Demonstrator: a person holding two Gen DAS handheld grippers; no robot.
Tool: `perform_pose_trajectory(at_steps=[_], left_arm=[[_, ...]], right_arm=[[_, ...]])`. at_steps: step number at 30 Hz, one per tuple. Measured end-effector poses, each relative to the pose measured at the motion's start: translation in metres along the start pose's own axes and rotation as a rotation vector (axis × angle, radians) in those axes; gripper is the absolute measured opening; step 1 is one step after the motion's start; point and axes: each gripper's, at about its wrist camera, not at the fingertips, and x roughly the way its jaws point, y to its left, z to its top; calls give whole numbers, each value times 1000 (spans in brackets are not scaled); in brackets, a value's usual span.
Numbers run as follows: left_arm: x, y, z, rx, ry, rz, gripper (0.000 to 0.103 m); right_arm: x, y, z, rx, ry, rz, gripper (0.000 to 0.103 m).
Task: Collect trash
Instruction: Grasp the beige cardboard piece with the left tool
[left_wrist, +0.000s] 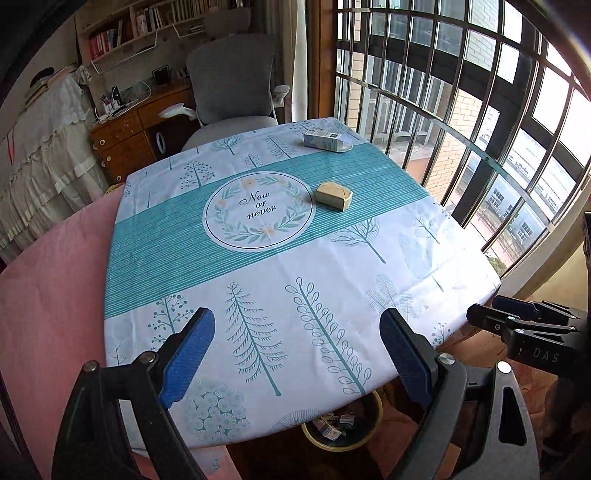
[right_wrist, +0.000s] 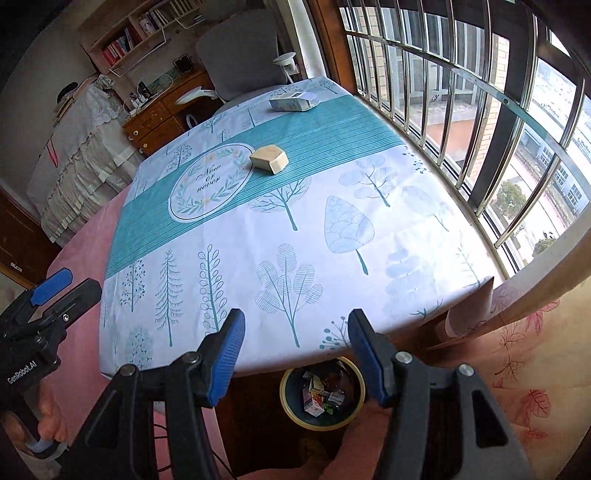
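Left wrist: beige carton (left_wrist: 333, 195) well beyond empty left claw (left_wrist: 295, 354).

tan box (left_wrist: 333, 195) and pale carton (left_wrist: 325, 140) lie on table; bin (right_wrist: 322, 424) apparently holds trash.

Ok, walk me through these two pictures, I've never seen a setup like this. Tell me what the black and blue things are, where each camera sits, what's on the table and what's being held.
There is no robot here. A person holds one pair of tongs in each hand, and a wide-angle camera on each looks out along its two blue-padded fingers. One picture looks past the left tongs, the other past the right tongs. Each view also catches the other tongs at its edge.

Both stand open and hold nothing.

On the tablecloth lie two pieces of trash: a tan folded carton near the round "Now or never" print, and a pale blue carton lying on its side at the far edge. Below the table's near edge is a waste bin with cartons already inside.
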Motion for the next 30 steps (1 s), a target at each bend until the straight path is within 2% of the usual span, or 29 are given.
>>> perform_pose_trajectory(at_steps=[5,11,18,24,26,30], left_arm=[[50,-10,44,0,31,-3,90],[143,-32,95,10,133,-23,90],[232,-50,131,30,183,-2,90],[270,-42,139,-4,209,-34,90],[276,-42,139,-8,213,-67,90],[284,-48,139,14,214,-66,89]], right_arm=[[34,-25,51,2,1,11,58],[91,-57,116,-3,56,22,58],[139,-81,172,-42,71,57,58],[171,-87,200,-71,96,95,58],[180,-88,207,-70,104,108,58],[192,-86,216,-84,112,121,58]])
